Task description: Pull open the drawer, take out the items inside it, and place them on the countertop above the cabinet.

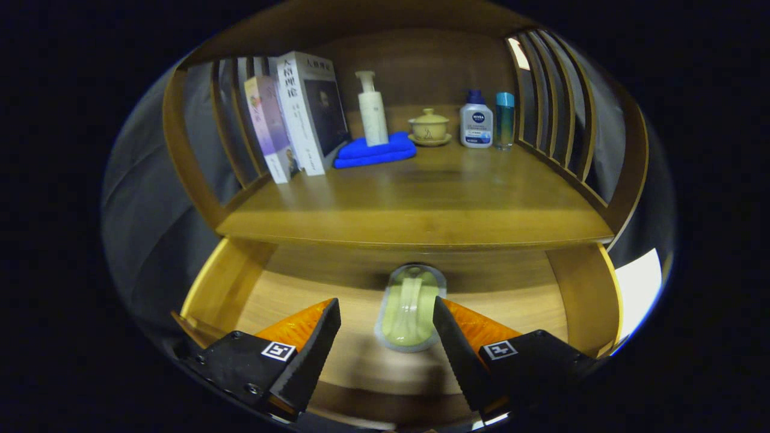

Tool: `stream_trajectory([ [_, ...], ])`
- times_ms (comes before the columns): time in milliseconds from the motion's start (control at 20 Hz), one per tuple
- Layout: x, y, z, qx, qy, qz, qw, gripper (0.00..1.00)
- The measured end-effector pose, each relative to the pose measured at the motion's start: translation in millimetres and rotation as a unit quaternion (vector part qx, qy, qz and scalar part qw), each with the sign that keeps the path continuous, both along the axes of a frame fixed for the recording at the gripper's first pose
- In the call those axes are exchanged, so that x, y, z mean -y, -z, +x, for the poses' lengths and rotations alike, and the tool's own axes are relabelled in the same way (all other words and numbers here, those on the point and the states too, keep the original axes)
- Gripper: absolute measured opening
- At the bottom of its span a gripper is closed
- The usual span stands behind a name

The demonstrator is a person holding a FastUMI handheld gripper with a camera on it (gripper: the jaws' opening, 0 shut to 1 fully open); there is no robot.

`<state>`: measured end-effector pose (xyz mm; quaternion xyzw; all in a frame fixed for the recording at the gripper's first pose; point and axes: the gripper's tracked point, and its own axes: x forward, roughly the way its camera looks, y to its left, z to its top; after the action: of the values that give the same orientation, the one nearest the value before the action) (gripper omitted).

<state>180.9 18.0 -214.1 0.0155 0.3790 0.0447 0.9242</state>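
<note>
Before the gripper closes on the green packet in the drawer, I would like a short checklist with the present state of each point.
1. Drawer pulled open: ok.
2. Green packet lies flat on the drawer floor, in plain sight: ok.
3. Gripper fingers open, packet between them: ok.
4. Fingers touching the packet: cannot tell; no grip yet.
5. Free room on the countertop in front of the blue towel and books: ok.
6. Other items deeper in the drawer, under the countertop: cannot tell.
</note>
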Motion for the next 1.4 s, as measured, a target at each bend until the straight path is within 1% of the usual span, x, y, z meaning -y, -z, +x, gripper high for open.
stream_trajectory([
  [100, -1.9, 15.7, 6.0, -0.032, -0.002, -0.006, 0.999, 0.97],
  [200, -7.5, 20.9, 10.0, -0.047, -0.001, 0.008, 0.999, 0.97],
  [400, -7.9, 32.5, 11.5, -0.077, -0.006, 0.007, 0.997, 0.86],
  [600, -5.9, 45.6, 12.9, -0.089, 0.002, 0.004, 0.996, 0.55],
  [650, -1.0, 44.0, 14.7, -0.082, 0.004, -0.004, 0.997, 0.47],
  [700, 2.9, 43.5, 13.1, -0.079, 0.005, -0.011, 0.997, 0.36],
  [750, 2.2, 44.8, 13.1, -0.080, 0.004, -0.002, 0.997, 0.25],
  [900, -6.7, 46.0, 3.6, -0.080, -0.010, 0.031, 0.996, 0.25],
  [950, -6.8, 45.5, 5.0, -0.067, -0.013, 0.034, 0.997, 0.25],
  [1000, -1.1, 42.6, 3.3, -0.060, -0.006, 0.031, 0.998, 0.25],
  [1050, 0.3, 41.8, 3.6, -0.055, 0.001, 0.034, 0.998, 0.14],
  [1200, -5.2, 40.0, -9.4, -0.057, -0.004, 0.059, 0.997, 0.14],
  [1300, -4.8, 33.6, -17.0, -0.048, -0.009, 0.062, 0.997, 0.14],
  [1400, -8.0, 22.7, -23.3, -0.036, -0.007, 0.083, 0.996, 0.14],
])
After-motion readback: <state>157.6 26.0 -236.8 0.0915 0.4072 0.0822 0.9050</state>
